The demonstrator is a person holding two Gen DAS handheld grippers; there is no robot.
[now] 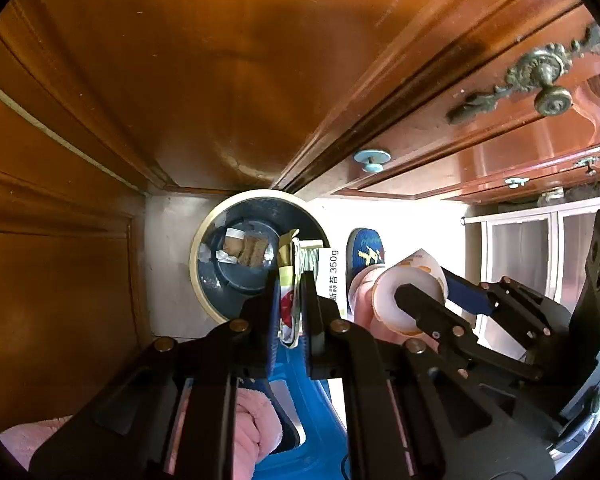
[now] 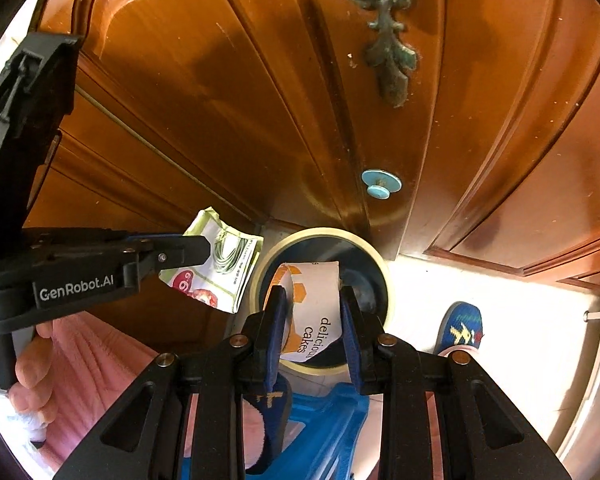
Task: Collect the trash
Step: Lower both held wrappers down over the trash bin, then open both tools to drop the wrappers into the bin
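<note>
A dark blue trash bin (image 1: 198, 240) with a cream rim stands on the floor against a wooden cabinet, with paper scraps inside. My left gripper (image 1: 290, 280) is shut on a folded printed flyer (image 1: 288, 308) with red and green pictures, right over the bin's near edge. In the right wrist view the same flyer (image 2: 224, 260) hangs from the left gripper (image 2: 196, 252) to the left of the bin (image 2: 384, 276). My right gripper (image 2: 314, 296) is shut on a white and orange paper cake cup (image 2: 316, 284) above the bin's mouth. The cup (image 1: 404, 280) and right gripper (image 1: 432, 292) also show at right.
Brown wooden cabinet doors (image 2: 220, 100) rise behind the bin, with a light blue knob (image 2: 380, 184) and an ornate brass handle (image 1: 540, 76). A blue plastic stool (image 2: 328, 428) is below the grippers. A foot in a blue slipper (image 2: 460, 328) stands on the pale floor to the right.
</note>
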